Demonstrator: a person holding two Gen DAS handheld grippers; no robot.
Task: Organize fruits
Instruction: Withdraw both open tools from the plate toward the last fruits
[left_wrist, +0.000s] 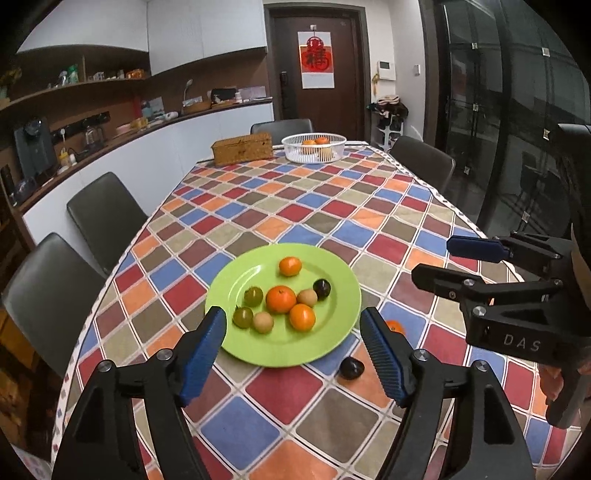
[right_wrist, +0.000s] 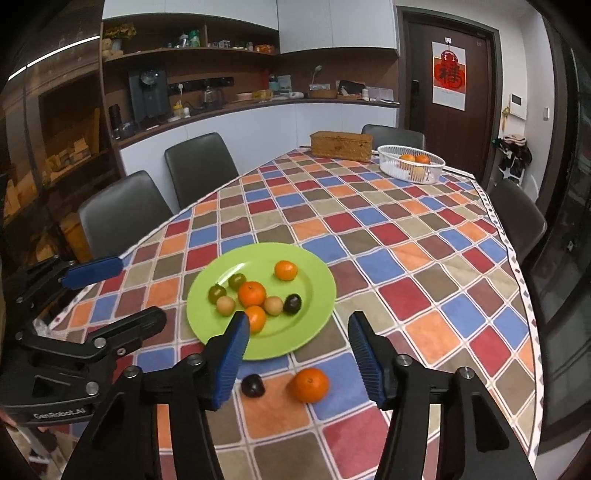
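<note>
A: In the left wrist view, the left gripper (left_wrist: 293, 321) is spread wide and holds nothing; it hangs over the near edge of the green plate (left_wrist: 332, 332).

B: What's on the plate?

A: Three oranges, two green fruits, two tan ones and a dark plum (left_wrist: 321, 288). A second plum (left_wrist: 351, 368) lies on the tablecloth (left_wrist: 258, 424) just beside the plate, and a loose orange (left_wrist: 394, 326) peeks out behind the right finger. The right gripper (left_wrist: 432, 264) sits off to the right, also released.

B: And the right wrist view?

A: The right gripper (right_wrist: 297, 325) is wide apart and empty, above the loose plum (right_wrist: 253, 385) and orange (right_wrist: 311, 384). The left gripper (right_wrist: 138, 291) is at the left, open-fingered. A white basket (right_wrist: 391, 168) of fruit stands at the far end.
</note>
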